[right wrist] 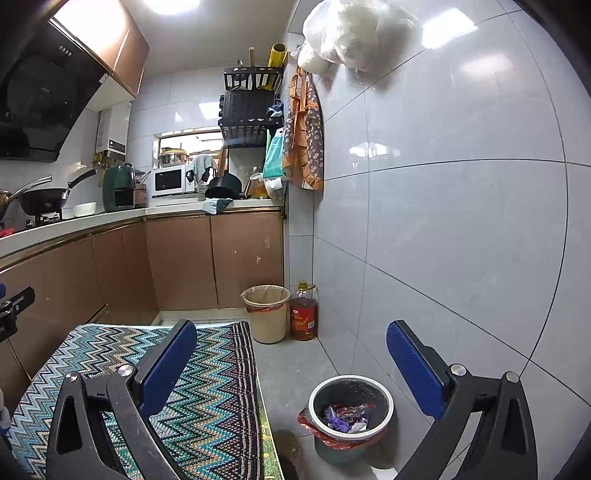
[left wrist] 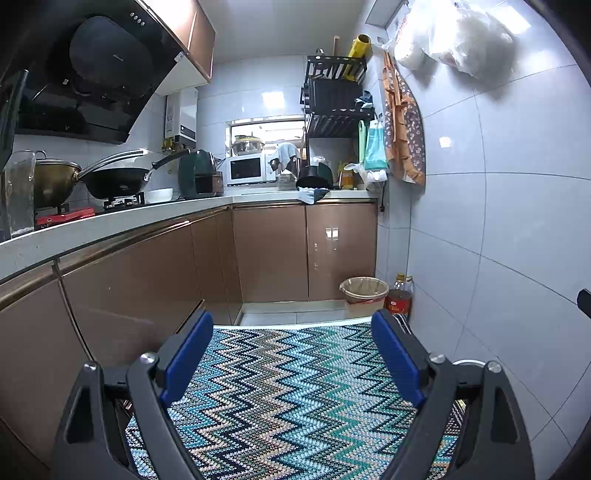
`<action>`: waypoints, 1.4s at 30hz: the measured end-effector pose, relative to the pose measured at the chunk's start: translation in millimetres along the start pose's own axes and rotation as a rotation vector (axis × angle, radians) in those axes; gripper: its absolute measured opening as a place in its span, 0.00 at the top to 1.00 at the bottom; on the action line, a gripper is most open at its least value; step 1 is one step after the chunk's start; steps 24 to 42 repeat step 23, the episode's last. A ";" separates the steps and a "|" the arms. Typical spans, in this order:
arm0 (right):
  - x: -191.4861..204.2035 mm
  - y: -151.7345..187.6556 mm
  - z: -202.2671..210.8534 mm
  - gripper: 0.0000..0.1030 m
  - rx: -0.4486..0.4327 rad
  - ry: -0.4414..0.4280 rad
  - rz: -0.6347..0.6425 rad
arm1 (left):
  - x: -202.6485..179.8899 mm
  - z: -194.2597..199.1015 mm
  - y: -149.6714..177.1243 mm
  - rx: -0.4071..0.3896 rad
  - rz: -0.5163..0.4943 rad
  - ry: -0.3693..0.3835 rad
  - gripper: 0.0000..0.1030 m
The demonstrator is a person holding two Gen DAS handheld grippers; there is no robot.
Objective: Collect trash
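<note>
A small round bin [right wrist: 351,413] with a white rim and a red liner stands on the floor by the tiled wall; it holds purple and clear wrappers [right wrist: 345,415]. My right gripper [right wrist: 291,345] is open and empty above it, jaws wide apart. A taller beige bin [right wrist: 266,314] with a clear liner stands at the far cabinet; it also shows in the left wrist view [left wrist: 364,295]. My left gripper [left wrist: 291,334] is open and empty, held over the zigzag mat [left wrist: 291,398].
An oil bottle [right wrist: 303,312] stands beside the beige bin. Brown cabinets [left wrist: 147,280] and a counter with a wok [left wrist: 114,181] run along the left. The tiled wall [right wrist: 443,240] closes the right side. Bags [right wrist: 354,33] hang high.
</note>
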State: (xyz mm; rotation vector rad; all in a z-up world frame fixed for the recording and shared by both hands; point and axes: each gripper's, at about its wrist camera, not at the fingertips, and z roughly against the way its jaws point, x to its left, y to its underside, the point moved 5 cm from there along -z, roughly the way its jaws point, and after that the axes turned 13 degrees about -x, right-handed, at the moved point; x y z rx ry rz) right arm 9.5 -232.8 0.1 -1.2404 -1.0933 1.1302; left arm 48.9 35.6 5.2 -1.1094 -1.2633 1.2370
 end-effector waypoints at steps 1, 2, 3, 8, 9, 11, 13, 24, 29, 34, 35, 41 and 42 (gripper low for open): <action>0.0 -0.3 0.1 0.00 0.001 0.000 0.000 | -0.4 0.4 0.0 0.000 0.000 0.002 0.15; 0.2 -0.1 0.2 0.00 0.001 0.000 0.000 | -0.7 0.9 -0.2 -0.001 -0.002 0.002 0.15; 0.2 0.1 0.1 0.00 0.001 0.000 0.000 | -0.6 1.2 -0.1 -0.002 -0.002 0.003 0.15; 0.6 0.5 0.1 0.00 0.001 -0.001 0.001 | -1.1 1.3 -0.5 0.001 -0.003 0.006 0.15; 0.8 0.5 0.2 0.00 0.000 0.000 0.002 | -1.2 1.2 -0.6 0.002 -0.003 0.006 0.15; 1.0 0.4 0.3 0.00 0.001 0.000 0.001 | -0.1 0.1 -1.1 0.005 -0.002 0.009 0.15; 1.3 0.2 0.8 0.00 0.000 0.001 0.002 | -0.5 0.5 -1.2 0.006 -0.001 0.010 0.15; 1.0 2.1 -0.5 0.00 0.003 -0.003 0.002 | 0.9 0.4 -0.8 0.011 0.003 0.016 0.15; 1.0 2.1 -0.5 0.00 0.003 -0.003 0.002 | 0.9 0.4 -0.8 0.011 0.003 0.016 0.15; 1.0 2.1 -0.5 0.00 0.003 -0.003 0.002 | 0.9 0.4 -0.8 0.011 0.003 0.016 0.15; 1.0 2.1 -0.5 0.00 0.003 -0.003 0.002 | 0.9 0.4 -0.8 0.011 0.003 0.016 0.15; 1.0 2.1 -0.5 0.00 0.003 -0.003 0.002 | 0.9 0.4 -0.8 0.011 0.003 0.016 0.15; 1.0 2.1 -0.5 0.00 0.003 -0.003 0.002 | 0.9 0.4 -0.8 0.011 0.003 0.016 0.15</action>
